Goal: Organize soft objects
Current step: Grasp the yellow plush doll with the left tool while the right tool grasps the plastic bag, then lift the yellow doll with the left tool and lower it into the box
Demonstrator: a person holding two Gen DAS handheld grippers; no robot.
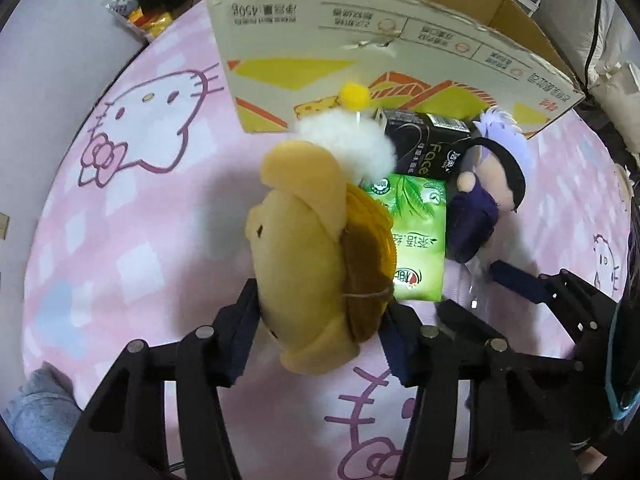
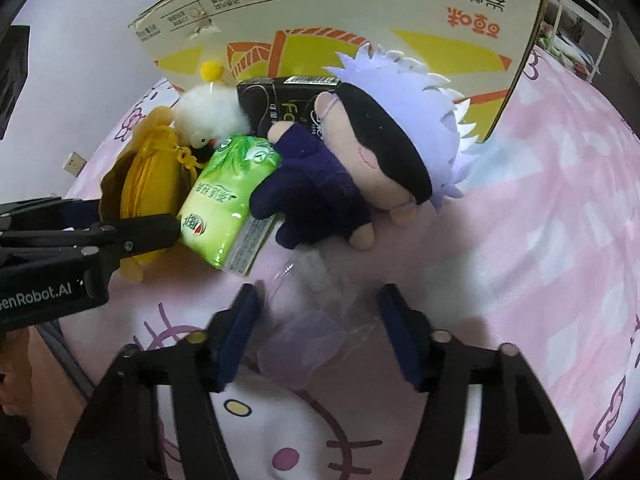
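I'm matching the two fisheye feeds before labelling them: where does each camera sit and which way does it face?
Left wrist: on the left gripper, facing the open cardboard box; its fingers clamp the yellow plush dog.
Right wrist: on the right gripper, open over a clear plastic wrapper, facing that box.
Shared: the green tissue pack, the lilac-haired blindfolded doll, each other's gripper.

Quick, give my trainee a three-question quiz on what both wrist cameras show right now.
1. True or false: the left hand-held gripper is closed on the yellow dog plush.
2. Which lies between the yellow dog plush and the purple-haired doll? A) green tissue pack B) yellow pompom C) a cup
3. Fill in: the right hand-held gripper is open around a clear ____.

Key: 1 true; 2 A; 3 plastic wrapper, lying on the pink blanket in front of the cardboard box.
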